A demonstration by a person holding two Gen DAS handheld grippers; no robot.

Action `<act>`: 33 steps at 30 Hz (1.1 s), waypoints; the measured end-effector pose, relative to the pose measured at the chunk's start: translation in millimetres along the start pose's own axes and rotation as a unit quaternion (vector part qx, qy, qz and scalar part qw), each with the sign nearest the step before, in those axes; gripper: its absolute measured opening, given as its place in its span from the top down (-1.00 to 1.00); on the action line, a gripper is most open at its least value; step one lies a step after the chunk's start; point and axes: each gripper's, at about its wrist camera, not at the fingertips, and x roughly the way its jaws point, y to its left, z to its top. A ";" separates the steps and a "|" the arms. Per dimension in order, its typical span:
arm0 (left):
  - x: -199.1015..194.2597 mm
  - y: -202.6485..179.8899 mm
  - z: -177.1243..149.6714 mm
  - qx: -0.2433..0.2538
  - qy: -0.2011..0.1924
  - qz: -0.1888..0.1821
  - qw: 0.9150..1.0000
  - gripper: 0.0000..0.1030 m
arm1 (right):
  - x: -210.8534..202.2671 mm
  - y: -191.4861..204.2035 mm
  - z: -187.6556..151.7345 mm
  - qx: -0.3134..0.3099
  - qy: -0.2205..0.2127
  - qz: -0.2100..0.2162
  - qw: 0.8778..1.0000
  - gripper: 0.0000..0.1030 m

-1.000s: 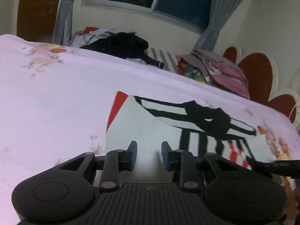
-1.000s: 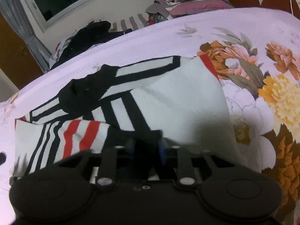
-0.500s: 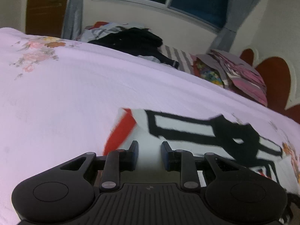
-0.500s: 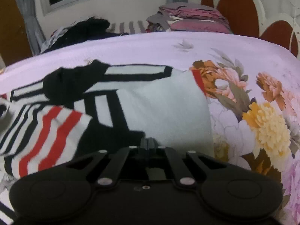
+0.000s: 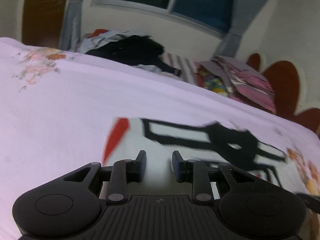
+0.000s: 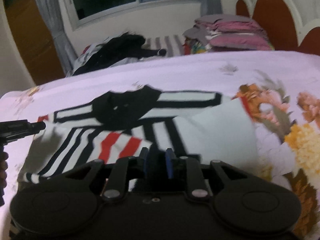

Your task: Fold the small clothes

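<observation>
Pale lilac bedsheet with printed flowers [image 5: 60, 104] covers the bed, and a white knit garment with black and red stripes [image 6: 210, 132] lies spread flat on it. Over its near white edge the left gripper [image 5: 159, 167] hovers, jaws narrowly parted and empty. Blurred, the right gripper [image 6: 157, 160] is opening narrowly above the striped part; whether cloth is between its pads is unclear.

Shirt [image 6: 180, 120] lies mid-frame on the bed [image 6: 200, 70]; right gripper [image 6: 157, 160] over its near edge, left gripper [image 6: 22, 128] at its left end. Behind, clothes heap [image 6: 120, 50] upper left, folded stack [image 6: 230, 34] upper right
</observation>
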 end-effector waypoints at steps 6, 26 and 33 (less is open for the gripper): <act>-34.7 -24.2 -40.4 0.036 0.015 -0.031 0.999 0.48 | 6.5 21.8 -14.6 -0.038 0.027 -0.003 0.999 0.57; -48.5 -39.1 -78.2 0.043 0.051 -0.002 0.998 0.48 | -3.6 12.0 -33.5 -0.056 0.047 -0.043 0.996 0.42; -68.2 -69.5 -80.2 0.067 0.044 -0.027 0.996 0.48 | -27.5 24.6 -36.5 -0.059 0.036 -0.005 0.998 0.28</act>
